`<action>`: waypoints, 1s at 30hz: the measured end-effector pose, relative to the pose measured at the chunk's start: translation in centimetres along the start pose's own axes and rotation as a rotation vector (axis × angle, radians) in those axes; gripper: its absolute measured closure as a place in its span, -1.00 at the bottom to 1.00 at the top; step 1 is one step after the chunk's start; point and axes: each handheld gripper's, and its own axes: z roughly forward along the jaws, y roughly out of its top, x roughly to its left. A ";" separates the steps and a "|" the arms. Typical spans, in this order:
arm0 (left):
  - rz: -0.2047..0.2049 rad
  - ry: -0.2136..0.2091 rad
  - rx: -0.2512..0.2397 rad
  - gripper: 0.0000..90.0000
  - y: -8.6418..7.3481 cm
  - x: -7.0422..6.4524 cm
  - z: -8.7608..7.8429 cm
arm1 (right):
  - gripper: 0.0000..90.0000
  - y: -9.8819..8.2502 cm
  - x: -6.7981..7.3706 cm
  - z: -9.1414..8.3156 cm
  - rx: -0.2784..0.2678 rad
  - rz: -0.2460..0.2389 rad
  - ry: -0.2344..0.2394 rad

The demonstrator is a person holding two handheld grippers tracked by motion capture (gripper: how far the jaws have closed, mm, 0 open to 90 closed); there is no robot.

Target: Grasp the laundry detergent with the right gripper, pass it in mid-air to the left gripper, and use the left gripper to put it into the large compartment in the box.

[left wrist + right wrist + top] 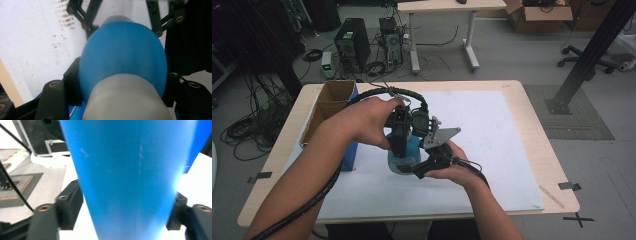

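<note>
A blue bottle (406,156) with a whitish cap (125,100) stands near the middle of the white mat (497,135). My left gripper (399,142) comes down from above and is shut on the bottle's (122,55) shoulder just past the cap, one jaw pressed to each side. My right gripper (424,167) reaches in from the right and is shut on the bottle's body (125,177), a pad against each flank. In the left gripper view, the right gripper's black linkage (83,15) shows beyond the bottle.
An open cardboard box (332,102) with a blue side stands at the table's left edge, close to my left forearm. The wooden table (532,107) borders the mat. Computers, cables and a desk sit on the floor beyond.
</note>
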 end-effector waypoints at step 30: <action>-0.109 -0.043 0.016 -0.15 -0.2 1.4 -0.4 | -1.00 -1.4 -0.1 -3.2 -0.120 0.079 -0.076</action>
